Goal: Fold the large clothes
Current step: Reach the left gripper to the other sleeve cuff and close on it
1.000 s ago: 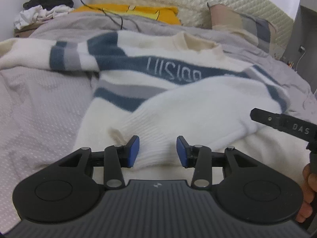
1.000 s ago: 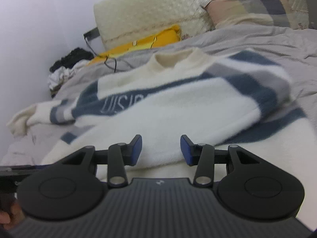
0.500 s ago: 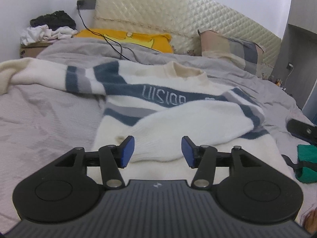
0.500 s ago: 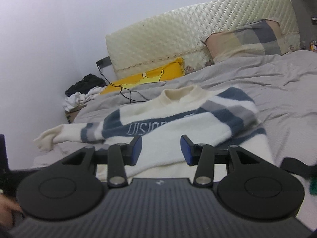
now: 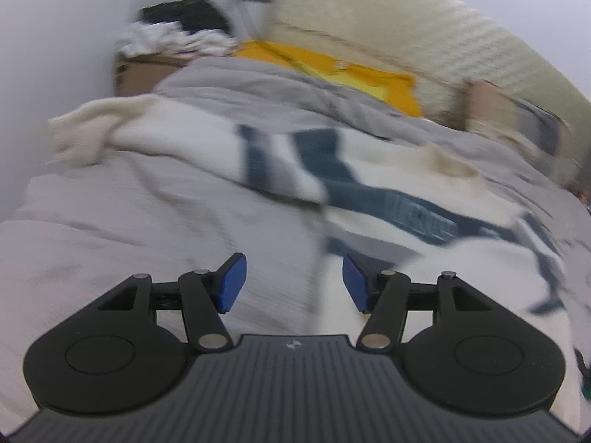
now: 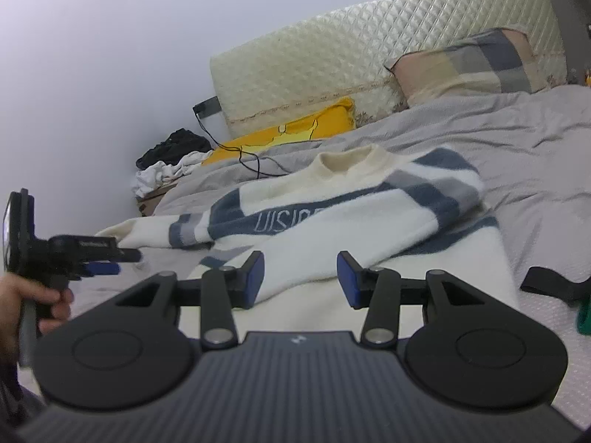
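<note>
A large cream sweater (image 6: 354,217) with navy and grey stripes lies on the grey bed (image 6: 524,155), one sleeve folded across its chest, the other sleeve (image 5: 122,129) stretched out to the left. My left gripper (image 5: 293,284) is open and empty over the bedsheet, left of the sweater's body; it also shows in the right wrist view (image 6: 110,262), near the outstretched sleeve's cuff. My right gripper (image 6: 300,280) is open and empty, held back from the sweater's lower part.
A quilted headboard (image 6: 369,59), a yellow pillow (image 6: 295,129) and a plaid pillow (image 6: 476,62) stand at the far end. A black cable (image 6: 251,162) trails over the cover. A clothes pile (image 6: 166,162) sits on a box at left. A black strap (image 6: 550,282) and green item lie right.
The left gripper has swung left, from over the sweater's hem toward the outstretched sleeve; its view is blurred. The right gripper has pulled back and risen a little.
</note>
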The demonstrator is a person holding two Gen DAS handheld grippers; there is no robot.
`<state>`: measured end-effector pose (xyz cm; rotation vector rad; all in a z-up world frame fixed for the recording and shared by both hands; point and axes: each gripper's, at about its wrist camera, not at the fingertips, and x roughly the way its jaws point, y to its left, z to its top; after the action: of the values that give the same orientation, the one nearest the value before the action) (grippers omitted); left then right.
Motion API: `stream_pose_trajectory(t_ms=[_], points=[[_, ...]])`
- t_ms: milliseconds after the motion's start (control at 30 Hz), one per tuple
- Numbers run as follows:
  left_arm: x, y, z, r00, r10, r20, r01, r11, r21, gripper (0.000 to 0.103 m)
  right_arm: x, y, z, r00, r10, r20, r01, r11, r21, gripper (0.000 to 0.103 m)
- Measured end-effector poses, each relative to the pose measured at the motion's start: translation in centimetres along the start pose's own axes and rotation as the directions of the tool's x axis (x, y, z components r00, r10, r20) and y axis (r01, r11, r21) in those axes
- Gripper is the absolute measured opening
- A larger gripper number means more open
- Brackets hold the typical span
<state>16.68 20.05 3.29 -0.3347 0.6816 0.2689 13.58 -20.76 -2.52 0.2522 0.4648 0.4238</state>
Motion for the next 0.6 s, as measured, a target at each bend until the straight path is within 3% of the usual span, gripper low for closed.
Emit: stream_pose_trajectory(t_ms=[233, 433, 467, 567, 600], points=[[2.5, 8.8, 3.5, 0.982, 0.189, -0.004, -0.189, 0.979, -0.076, 0.066, 3.0, -0.4, -0.2, 0.999, 0.015, -0.038, -0.014, 1.000, 0.025, 0.048], [4.3, 15.9, 4.7, 0.961, 0.274, -0.025, -0.273, 0.936, -0.221, 0.067, 6.0, -0.7, -0.9, 0.995, 0.011, -0.101, -0.007, 0.999, 0.037, 0.048], [4.6, 16.8, 4.9, 0.960, 0.278, -0.027, -0.276, 0.930, -0.241, 0.067, 6.3, -0.8, -1.1, 0.994, 0.012, -0.111, -0.007, 0.999, 0.040, 0.052], [5.2, 19.4, 5.4, 0.965, 0.263, -0.018, -0.255, 0.914, -0.315, 0.067, 7.2, -1.3, -1.2, 0.992, 0.033, -0.121, -0.024, 0.997, 0.078, 0.087], [5.5, 20.3, 5.6, 0.968, 0.249, -0.011, -0.238, 0.908, -0.345, 0.067, 7.5, -1.5, -1.2, 0.992, 0.041, -0.119, -0.030, 0.995, 0.095, 0.087]])
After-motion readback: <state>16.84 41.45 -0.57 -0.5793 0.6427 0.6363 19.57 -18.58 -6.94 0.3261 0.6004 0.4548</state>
